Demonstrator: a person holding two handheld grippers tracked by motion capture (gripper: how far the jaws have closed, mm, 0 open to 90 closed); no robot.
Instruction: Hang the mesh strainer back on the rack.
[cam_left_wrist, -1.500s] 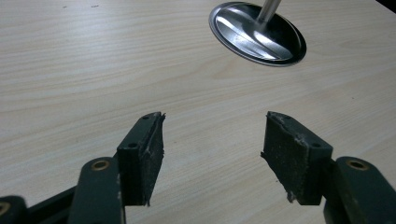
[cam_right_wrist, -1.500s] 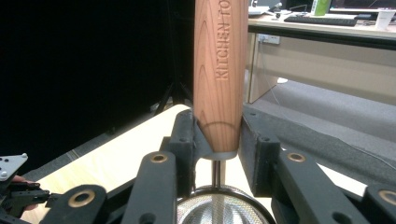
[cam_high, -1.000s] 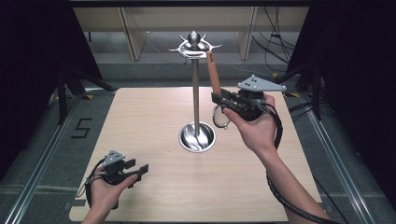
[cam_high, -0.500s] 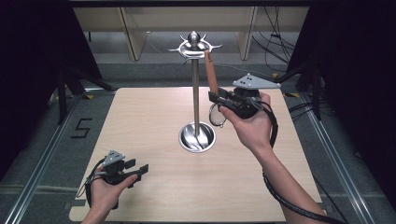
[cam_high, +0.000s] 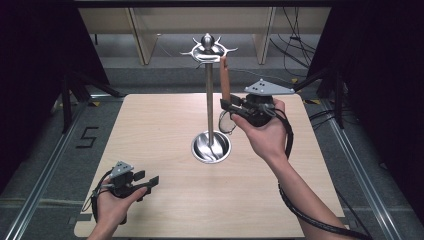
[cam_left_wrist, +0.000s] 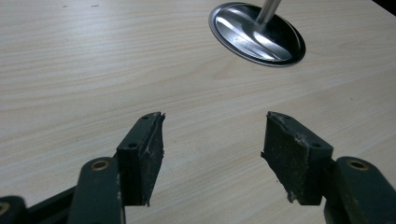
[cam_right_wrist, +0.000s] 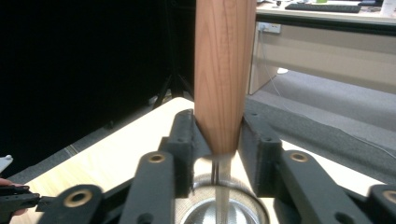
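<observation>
High view: raised right claw (cam_high: 226, 107) seemingly pinches upright wooden-handled strainer (cam_high: 224, 80), jaws just easing apart.

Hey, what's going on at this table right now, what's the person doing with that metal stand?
A person works with a hand-held gripper in each hand. The right hand-held gripper holds a wooden-handled strainer upright, handle tip up at a hook of the metal stand; its jaws have just been opening, though the handle sits between them. The left hand-held gripper is open with nothing between its jaws, low over the wooden table.
</observation>
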